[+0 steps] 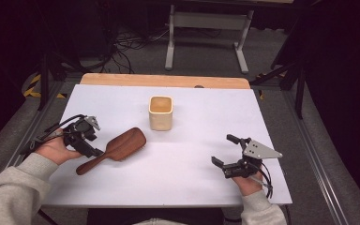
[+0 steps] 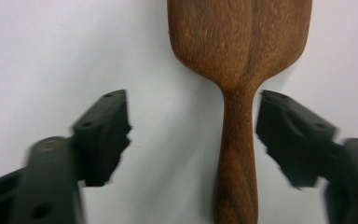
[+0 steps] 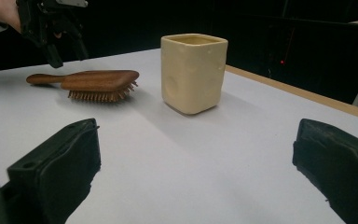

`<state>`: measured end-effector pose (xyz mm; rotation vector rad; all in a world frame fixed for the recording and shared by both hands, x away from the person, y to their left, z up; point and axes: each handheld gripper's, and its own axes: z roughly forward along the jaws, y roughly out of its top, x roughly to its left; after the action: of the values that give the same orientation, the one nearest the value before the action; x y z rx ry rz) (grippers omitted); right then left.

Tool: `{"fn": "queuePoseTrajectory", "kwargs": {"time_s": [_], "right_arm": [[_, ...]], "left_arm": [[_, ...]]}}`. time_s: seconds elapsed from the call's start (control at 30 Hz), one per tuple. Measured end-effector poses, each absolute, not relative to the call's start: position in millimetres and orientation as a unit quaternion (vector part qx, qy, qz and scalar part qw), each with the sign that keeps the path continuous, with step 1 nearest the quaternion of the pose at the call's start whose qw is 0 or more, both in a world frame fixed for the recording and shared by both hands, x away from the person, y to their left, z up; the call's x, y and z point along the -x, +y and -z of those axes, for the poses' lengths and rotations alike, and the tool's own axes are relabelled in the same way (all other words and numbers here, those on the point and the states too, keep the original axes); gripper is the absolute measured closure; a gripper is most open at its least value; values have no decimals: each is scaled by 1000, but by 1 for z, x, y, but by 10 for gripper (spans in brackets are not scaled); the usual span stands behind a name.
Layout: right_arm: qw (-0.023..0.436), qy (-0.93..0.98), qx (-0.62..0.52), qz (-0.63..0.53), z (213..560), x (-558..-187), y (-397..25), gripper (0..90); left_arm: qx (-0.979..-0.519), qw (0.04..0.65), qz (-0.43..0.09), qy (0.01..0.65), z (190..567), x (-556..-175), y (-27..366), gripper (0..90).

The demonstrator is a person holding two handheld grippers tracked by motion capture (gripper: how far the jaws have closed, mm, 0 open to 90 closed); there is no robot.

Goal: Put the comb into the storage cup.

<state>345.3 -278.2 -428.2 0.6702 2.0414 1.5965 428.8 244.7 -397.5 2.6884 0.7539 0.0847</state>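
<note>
No writing on wooden hairbrush (image 2: 237, 93) (left tool (image 2: 193, 135) straddles handle).

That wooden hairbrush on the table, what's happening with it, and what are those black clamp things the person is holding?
A person holds a two-jaw tool in each hand. The left tool hangs just above the wooden hairbrush, jaws open on either side of its handle, not yet gripping. The brush lies bristles down on the white table, beside a cream square cup that stands upright. The right tool waits open near the table's right side, holding nothing.
</note>
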Motion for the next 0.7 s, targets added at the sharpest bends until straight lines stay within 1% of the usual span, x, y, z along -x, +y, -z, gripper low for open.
{"fn": "queuePoseTrajectory", "kwargs": {"time_s": [0.03, 0.1, 0.2, 0.3, 0.47, 0.6, 0.7], "right_arm": [[230, 742, -243, -580, 428, -345, -278, 13], [230, 742, -243, -581, 428, -345, -278, 13], [230, 742, -244, -581, 428, -345, -279, 13], [229, 742, -242, -582, 428, -345, -278, 13], [227, 742, -241, -583, 428, -345, -278, 13], [226, 743, -240, -583, 428, -345, -277, 13], [225, 742, -239, -585, 428, -344, -277, 13]], "left_arm": [[-947, 175, -30, 268, 396, -428, 244, 178], [-945, 183, -31, 268, 394, -425, 243, 107], [-944, 191, -24, 270, 394, -421, 240, 37], [-943, 194, -9, 272, 397, -415, 236, 5], [-943, 195, -7, 269, 401, -410, 230, 5], [-940, 207, -9, 272, 403, -408, 229, 48], [-942, 192, -11, 275, 410, -408, 226, 62]]}}
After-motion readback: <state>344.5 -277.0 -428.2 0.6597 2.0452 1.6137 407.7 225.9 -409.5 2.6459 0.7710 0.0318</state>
